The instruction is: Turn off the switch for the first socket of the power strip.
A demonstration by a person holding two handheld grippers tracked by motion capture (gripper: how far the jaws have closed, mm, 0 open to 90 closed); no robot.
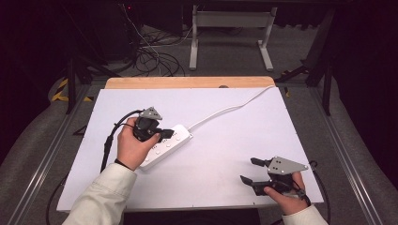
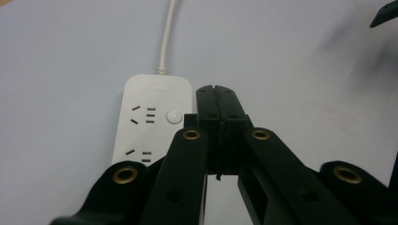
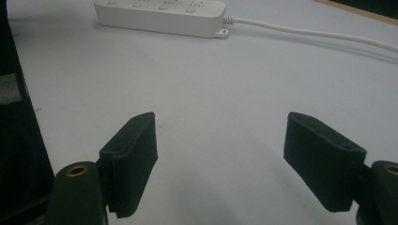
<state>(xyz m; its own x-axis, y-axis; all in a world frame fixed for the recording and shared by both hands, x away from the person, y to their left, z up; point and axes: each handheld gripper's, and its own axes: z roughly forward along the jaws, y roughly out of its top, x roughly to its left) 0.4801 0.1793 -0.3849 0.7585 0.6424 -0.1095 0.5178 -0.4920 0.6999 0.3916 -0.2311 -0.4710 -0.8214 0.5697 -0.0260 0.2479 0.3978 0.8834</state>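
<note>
On the left half of the white surface (image 1: 225, 140) lies the power strip (image 1: 174, 139), and the left hand-held gripper (image 1: 164, 135) is right over it. Its jaws are pressed together with nothing between them, tips down over the strip's top face. In the left gripper view those closed tips (image 2: 217, 101) sit just to the right of the round button (image 2: 174, 116), near the end where the cord (image 2: 165, 42) comes out. Whether they actually touch the casing, I can't say from here.

The strip's long axis runs on a diagonal in the high view: near end low and left by the person's left hand, far end up and right, where the cord (image 1: 225, 111) leaves and snakes off toward the far right corner. The left gripper looks along that axis, toward the cord end.

Over on the right, the right hand-held gripper (image 1: 249, 169) hangs near the front edge, jaws spread wide and empty, pointing left across bare surface. From its own view the strip (image 3: 162, 16) is well off, lying crosswise ahead.

So the left is clearly the nearer one. My read: the button is the target, and a small nudge sideways would bring the closed tips onto it.
</note>
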